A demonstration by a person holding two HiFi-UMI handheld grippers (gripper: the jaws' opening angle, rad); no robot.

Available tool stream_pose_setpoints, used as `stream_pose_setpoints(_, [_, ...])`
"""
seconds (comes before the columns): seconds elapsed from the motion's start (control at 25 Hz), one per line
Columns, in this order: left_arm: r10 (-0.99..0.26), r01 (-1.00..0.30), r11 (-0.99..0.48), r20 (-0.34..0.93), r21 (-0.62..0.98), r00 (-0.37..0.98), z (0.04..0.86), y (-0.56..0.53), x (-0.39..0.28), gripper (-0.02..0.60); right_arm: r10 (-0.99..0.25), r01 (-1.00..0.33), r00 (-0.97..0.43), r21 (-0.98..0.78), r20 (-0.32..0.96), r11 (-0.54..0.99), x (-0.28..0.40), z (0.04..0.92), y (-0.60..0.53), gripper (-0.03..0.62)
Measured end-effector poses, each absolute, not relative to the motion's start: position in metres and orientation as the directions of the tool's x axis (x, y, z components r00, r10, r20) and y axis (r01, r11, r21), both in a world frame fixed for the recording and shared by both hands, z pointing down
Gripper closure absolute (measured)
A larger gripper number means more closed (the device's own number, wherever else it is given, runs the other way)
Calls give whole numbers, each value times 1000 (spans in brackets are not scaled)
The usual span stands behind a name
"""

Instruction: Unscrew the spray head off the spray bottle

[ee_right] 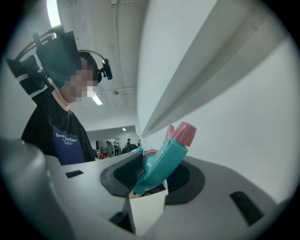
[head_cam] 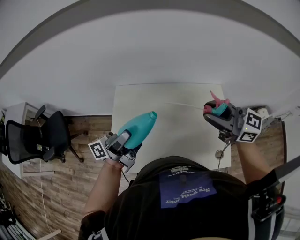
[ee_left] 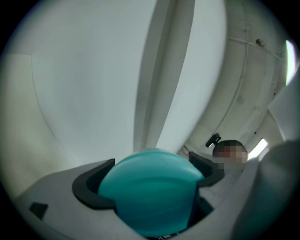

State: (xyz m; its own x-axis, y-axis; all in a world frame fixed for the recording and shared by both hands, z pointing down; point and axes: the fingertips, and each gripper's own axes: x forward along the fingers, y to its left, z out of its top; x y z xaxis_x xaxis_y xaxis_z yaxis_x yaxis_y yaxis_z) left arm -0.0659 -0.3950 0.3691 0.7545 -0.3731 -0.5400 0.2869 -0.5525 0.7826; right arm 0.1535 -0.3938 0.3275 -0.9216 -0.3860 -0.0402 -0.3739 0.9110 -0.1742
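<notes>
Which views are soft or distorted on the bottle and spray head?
Head view: heavy fisheye towards the edges, bottle and spray head both crisp. Left gripper view: bottle too close, soft, black vignette corners. Right gripper view: spray head sharp, ceiling lamp blown out at upper left.

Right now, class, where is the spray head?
Head view, right side: the spray head is clamped in the right gripper above the table, apart from the teal bottle at left.
</notes>
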Motion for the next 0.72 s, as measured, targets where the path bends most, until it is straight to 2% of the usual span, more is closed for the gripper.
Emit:
stream_pose_setpoints(0.28, [-433,292,-571,-584,767,687,372,-416,-72,74,-476,-409,-872,-366,-113,836,148,350,-418,464])
stream_pose_setpoints(0.72, [-475,248,-592,-581,767,661,376,-419,-77,74,-523,-385,-835,-498,-172,777,137,363,-422,464])
